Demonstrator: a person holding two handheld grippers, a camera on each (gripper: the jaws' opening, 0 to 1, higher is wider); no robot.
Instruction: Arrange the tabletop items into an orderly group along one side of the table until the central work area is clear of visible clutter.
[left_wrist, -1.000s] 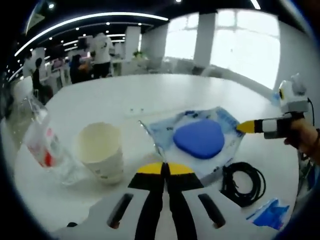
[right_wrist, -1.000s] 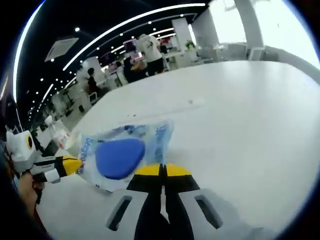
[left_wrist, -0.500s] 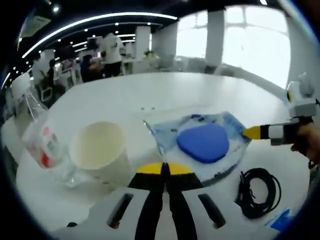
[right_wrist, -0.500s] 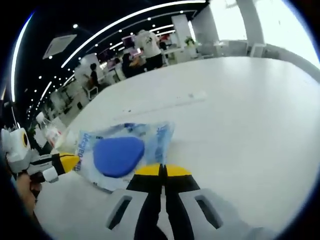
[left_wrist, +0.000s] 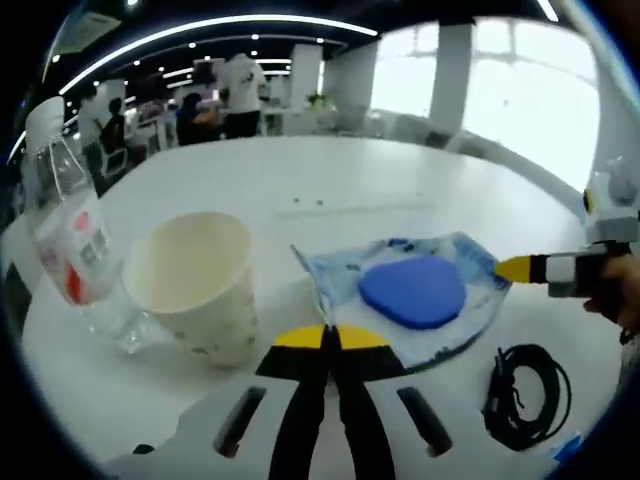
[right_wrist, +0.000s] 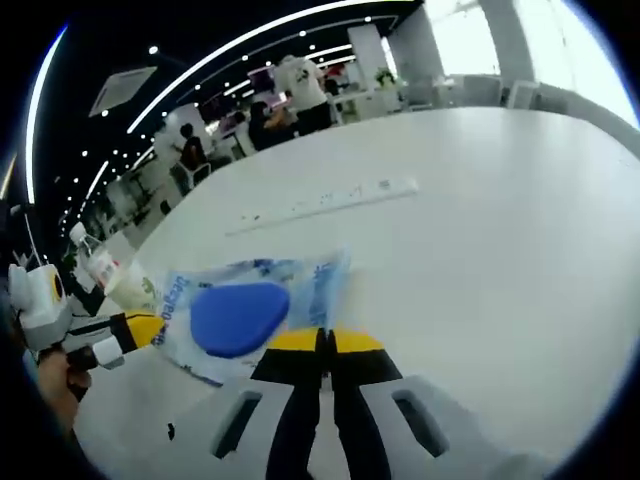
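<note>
Your left gripper (left_wrist: 331, 336) has its two jaws pressed tight together, and they pinch the near edge of the clear plastic bag (left_wrist: 405, 300). Your right gripper (right_wrist: 321, 341) is closed tight too, and it pinches the other edge of the same bag. Inside the bag sits a blue rounded pad (left_wrist: 413, 290). The bag has blue print on it and lies just above the white table (left_wrist: 330, 190), stretched between your two grippers. In the left gripper view, a paper cup (left_wrist: 197, 285) stands at about 9 o'clock from the bag, upright and open at the top; you can see nothing in it. A clear plastic bottle (left_wrist: 70, 250) with a red and white label stands just past the cup, at 9 o'clock. You cannot tell what is in the bottle. A coiled black cable (left_wrist: 527, 388) lies at 4 o'clock from the bag. The right gripper view shows a long white power strip (right_wrist: 335, 203) lying further out on the table, at 12 o'clock from the bag.
</note>
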